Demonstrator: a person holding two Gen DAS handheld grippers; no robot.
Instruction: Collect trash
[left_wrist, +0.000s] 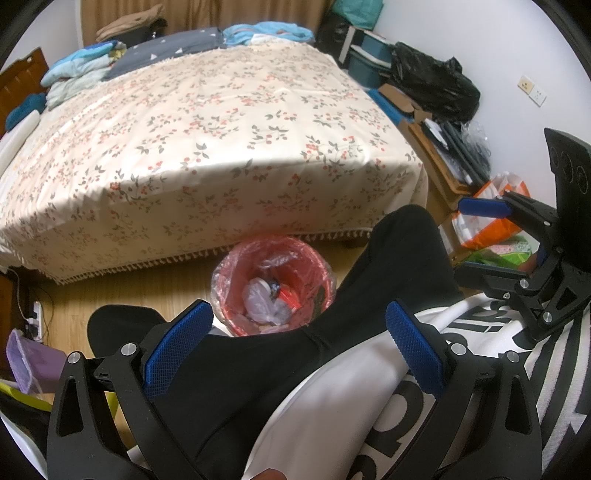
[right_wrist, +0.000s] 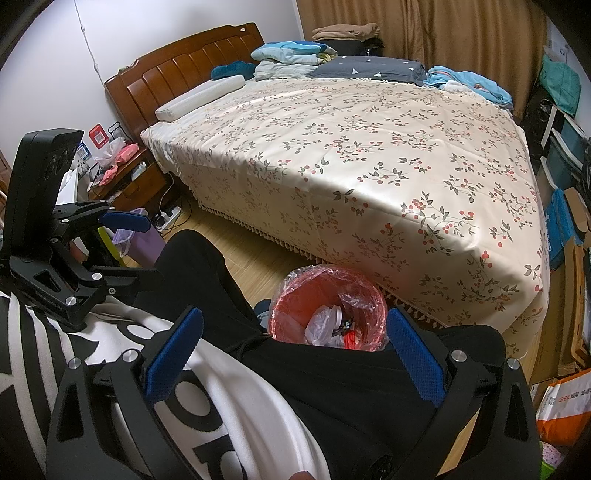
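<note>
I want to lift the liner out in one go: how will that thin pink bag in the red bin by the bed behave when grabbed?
The pink bag looks thin and crinkled over the rim of the red bin, so probably floppy and slippery between the pads. The trash inside looks like wrappers and plastic, likely light. Both grippers are open and empty.

- Bedspread (right_wrist: 369, 155): cream, red-berry and grey-green leaf print.
- Bin liner (left_wrist: 273, 284): translucent red.
- Headboard (right_wrist: 184, 70): reddish-brown wood.
- Claw pads (left_wrist: 177, 347): blue.
- Curtain (right_wrist: 443, 33): tan.

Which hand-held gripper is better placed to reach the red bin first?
Probably the right hand-held gripper: the bin sits nearly between its open fingers. The left hand-held gripper has a leg partly covering the bin.
</note>
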